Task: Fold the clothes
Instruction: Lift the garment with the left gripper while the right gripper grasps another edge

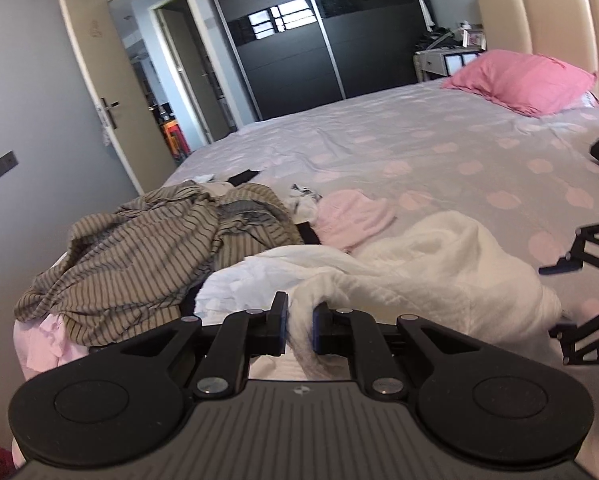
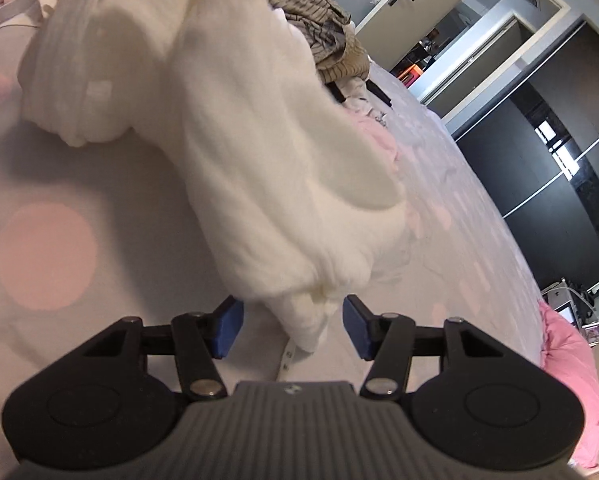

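A white knitted garment (image 1: 431,260) lies crumpled on the bed near its front edge. My left gripper (image 1: 299,328) is shut on a fold of it, with cloth pinched between the blue pads. In the right wrist view the same white garment (image 2: 259,152) stretches away from me, and its cuff end lies between the spread fingers of my right gripper (image 2: 293,330), which is open; neither pad touches the cloth. The right gripper (image 1: 567,280) also shows at the right edge of the left wrist view, beside the garment.
A heap of clothes lies left of the garment: a beige striped piece (image 1: 151,256), a pale pink knit (image 1: 353,216) and small black and white items. The bed sheet (image 1: 419,148) has pink dots. A pink pillow (image 1: 523,80) sits by the headboard. A dark wardrobe (image 1: 299,40) and an open door (image 1: 111,92) stand beyond.
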Motion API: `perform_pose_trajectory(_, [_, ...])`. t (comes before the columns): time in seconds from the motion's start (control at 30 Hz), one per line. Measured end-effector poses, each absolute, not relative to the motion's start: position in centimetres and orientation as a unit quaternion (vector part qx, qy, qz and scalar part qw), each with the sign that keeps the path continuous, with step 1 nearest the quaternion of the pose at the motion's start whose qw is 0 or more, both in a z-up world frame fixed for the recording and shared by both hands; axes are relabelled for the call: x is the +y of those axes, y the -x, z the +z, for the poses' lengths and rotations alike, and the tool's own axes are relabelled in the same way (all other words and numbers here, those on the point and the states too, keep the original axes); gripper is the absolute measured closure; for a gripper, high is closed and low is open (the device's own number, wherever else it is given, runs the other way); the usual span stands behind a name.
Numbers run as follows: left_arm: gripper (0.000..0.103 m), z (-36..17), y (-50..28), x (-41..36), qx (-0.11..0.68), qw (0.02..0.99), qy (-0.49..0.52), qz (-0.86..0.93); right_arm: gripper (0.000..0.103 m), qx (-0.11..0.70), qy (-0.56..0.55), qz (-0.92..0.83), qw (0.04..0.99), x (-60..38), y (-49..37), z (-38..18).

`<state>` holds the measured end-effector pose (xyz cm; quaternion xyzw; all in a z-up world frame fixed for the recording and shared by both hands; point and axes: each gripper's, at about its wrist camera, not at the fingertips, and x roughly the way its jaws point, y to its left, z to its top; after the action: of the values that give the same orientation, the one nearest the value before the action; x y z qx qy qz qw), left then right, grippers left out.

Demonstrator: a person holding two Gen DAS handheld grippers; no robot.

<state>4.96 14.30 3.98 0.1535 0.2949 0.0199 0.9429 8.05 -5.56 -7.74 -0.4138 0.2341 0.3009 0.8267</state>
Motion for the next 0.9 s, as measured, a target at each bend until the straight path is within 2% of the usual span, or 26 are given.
perform_pose_trajectory(0.03, [0.093,4.0,-5.0,14.5,0.295,0.944,-0.147,0.024,0.053,0.229,0.406,0.302,0.832,-5.5,-8.3,-7.7])
perform_pose_trajectory(0.07, [0.093,4.1,-5.1,14.6,0.295,0.945,-0.141,0.025,0.076,0.223,0.397,0.299,0.838,-5.5,-8.5,-7.4])
perform_pose_trajectory(0.1, [0.093,4.2,-5.1,14.7,0.292,0.946,-0.138,0.027,0.095,0.218,0.387,0.293,0.847,-5.6,-8.5,-6.9])
perform_pose_trajectory(0.27, [0.094,6.0,-4.1,14.1,0.243,0.959,-0.143,0.027,0.098,0.178,0.308,0.268,0.895,-7.8,-8.2,-2.4])
perform_pose_trajectory(0.37, [0.094,8.6,-3.1,13.1,0.201,0.969,-0.142,0.022,0.099,0.128,0.275,0.240,0.922,-9.8,-7.0,1.9])
perform_pose_trajectory(0.73, [0.094,22.9,1.0,8.9,0.034,0.990,-0.111,-0.074,0.099,-0.001,0.248,0.183,0.952,-17.6,-0.6,20.1])
perform_pose_trajectory(0.9, [0.094,24.9,0.9,8.2,0.043,0.988,-0.107,-0.101,0.099,-0.027,0.266,0.177,0.947,-20.2,2.6,27.2])
